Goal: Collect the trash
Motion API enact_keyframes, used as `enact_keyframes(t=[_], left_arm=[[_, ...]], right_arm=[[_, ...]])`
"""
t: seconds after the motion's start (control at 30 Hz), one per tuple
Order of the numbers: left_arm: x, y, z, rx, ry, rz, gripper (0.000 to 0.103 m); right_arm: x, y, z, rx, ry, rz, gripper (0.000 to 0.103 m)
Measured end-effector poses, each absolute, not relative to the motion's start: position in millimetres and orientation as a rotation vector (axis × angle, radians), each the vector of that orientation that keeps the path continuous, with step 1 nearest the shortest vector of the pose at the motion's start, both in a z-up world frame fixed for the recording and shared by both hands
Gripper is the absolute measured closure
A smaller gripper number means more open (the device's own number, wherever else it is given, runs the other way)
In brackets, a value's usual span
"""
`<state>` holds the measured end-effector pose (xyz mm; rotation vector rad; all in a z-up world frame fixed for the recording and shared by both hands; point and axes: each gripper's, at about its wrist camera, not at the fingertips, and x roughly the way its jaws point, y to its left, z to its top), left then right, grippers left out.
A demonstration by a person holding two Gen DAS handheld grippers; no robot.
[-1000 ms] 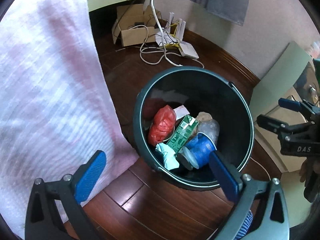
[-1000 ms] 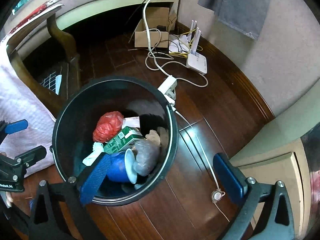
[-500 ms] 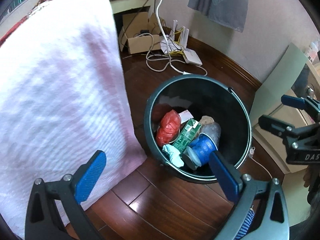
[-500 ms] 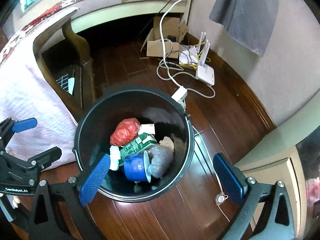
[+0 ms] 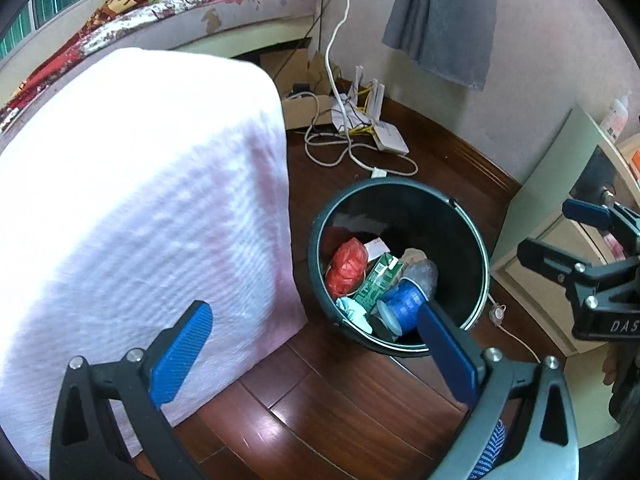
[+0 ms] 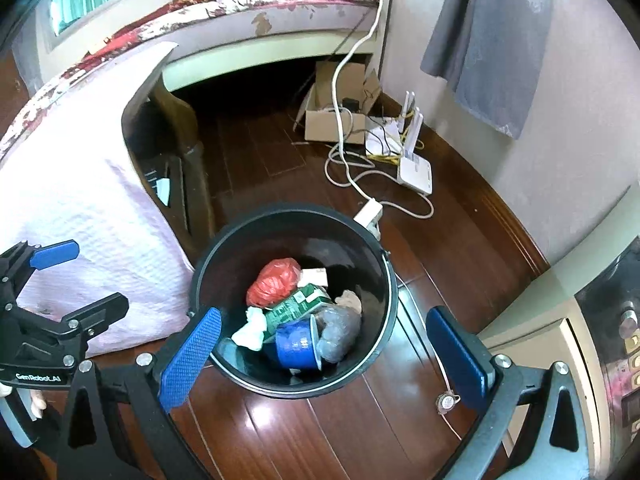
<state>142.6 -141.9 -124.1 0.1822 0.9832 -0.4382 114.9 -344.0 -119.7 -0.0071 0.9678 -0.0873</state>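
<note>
A dark round trash bin stands on the wooden floor. Inside lie a red bag, a green carton, a blue cup, a white tissue and a grey crumpled bag. My left gripper is open and empty, high above the floor, left of the bin. My right gripper is open and empty above the bin's near rim. Each gripper shows in the other's view: the right and the left.
A chair draped in pink cloth stands left of the bin. A cardboard box, a white router, a power strip and cables lie behind it. A pale cabinet is on the right, a bed behind.
Both grippers have risen and pulled back from the bin, which now looks smaller. Both stay open and empty. The trash in the bin has not moved.
</note>
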Motion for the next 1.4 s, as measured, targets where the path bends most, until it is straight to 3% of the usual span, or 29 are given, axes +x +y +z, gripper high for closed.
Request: enact_keyframes(t=[0.8,1.4], left_arm=[[67,-68,-6,0.125,0.778,-0.349,0.001],[-16,-26,72,0.103,0.528,-0.325,0.001]], right_arm=[[25,-269,14,-0.001,0.791,-0.092,0.000],[-71,-216,110,-0.048,0.620,-0.139,0.000]])
